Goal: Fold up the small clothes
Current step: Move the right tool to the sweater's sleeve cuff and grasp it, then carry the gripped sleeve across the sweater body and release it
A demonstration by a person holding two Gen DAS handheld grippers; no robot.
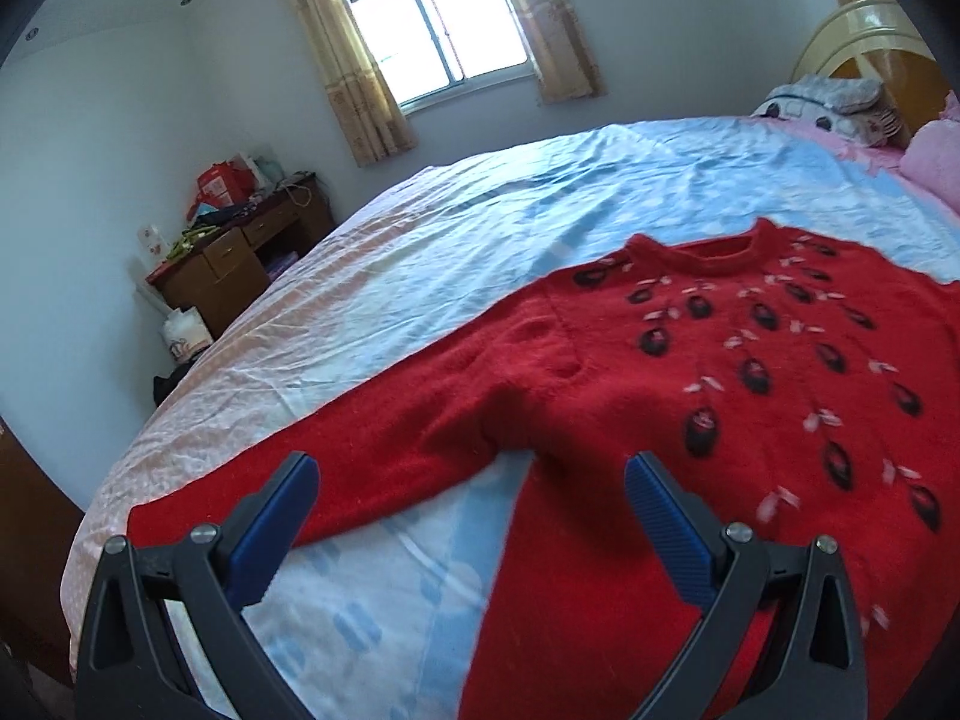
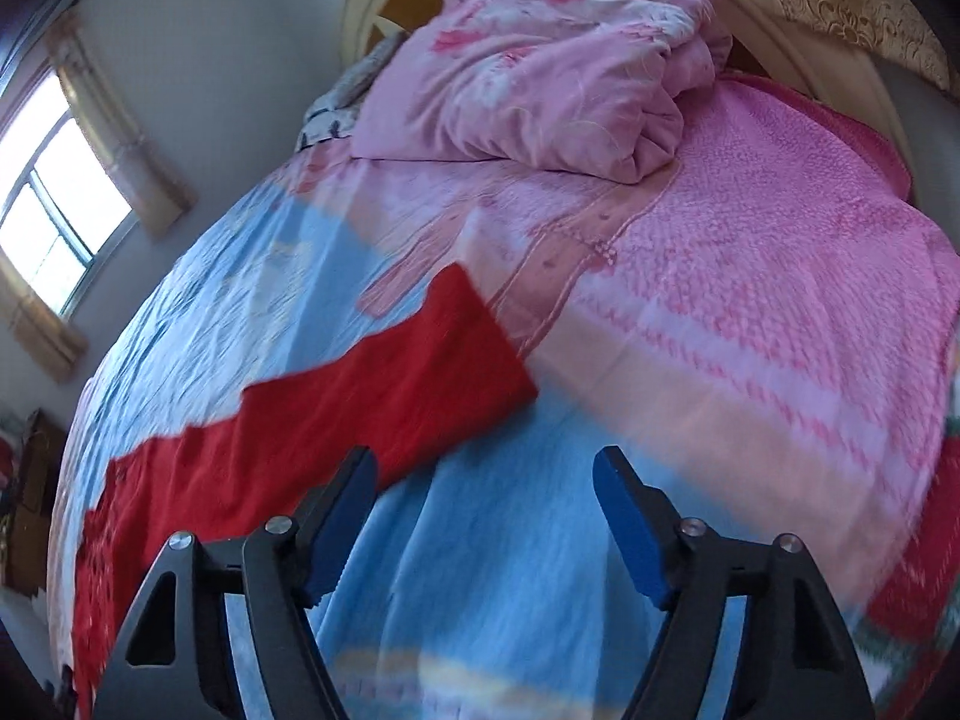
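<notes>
— While the sweater point(image 1: 690, 396) is lying spread face up on the bed point(image 1: 456, 228), where is the left gripper point(image 1: 471, 474) sitting?

— It is hovering over the armpit, with its jaws standing wide apart and gripping nothing. One blue finger point(image 1: 276, 528) is showing at seven o'clock over the sleeve point(image 1: 336, 450), the other at five o'clock over the body.

— Which way is that sleeve running?

— It is stretching out toward eight o'clock, ending near the edge of the bed. The collar point(image 1: 720, 249) is pointing toward one o'clock, at the pillows point(image 1: 834, 102) by the headboard point(image 1: 864, 42).

— And the right gripper point(image 2: 483, 465)?

— It is also gaping wide and holding nothing. Its fingers are hanging over bare blue sheet, the left one just beside the other sleeve point(image 2: 360, 396).

— Where is that sleeve lying?

— It is running from eight o'clock up toward the middle of the right view, with its cuff resting where blue sheet is meeting pink blanket point(image 2: 768, 276). A pink quilt point(image 2: 540, 60) is sitting bunched at twelve o'clock.

— Anything else around?

— A window point(image 1: 432, 18) with curtains is glowing at twelve o'clock in the left view, and a cluttered desk point(image 1: 240, 258) is standing at nine o'clock.
</notes>
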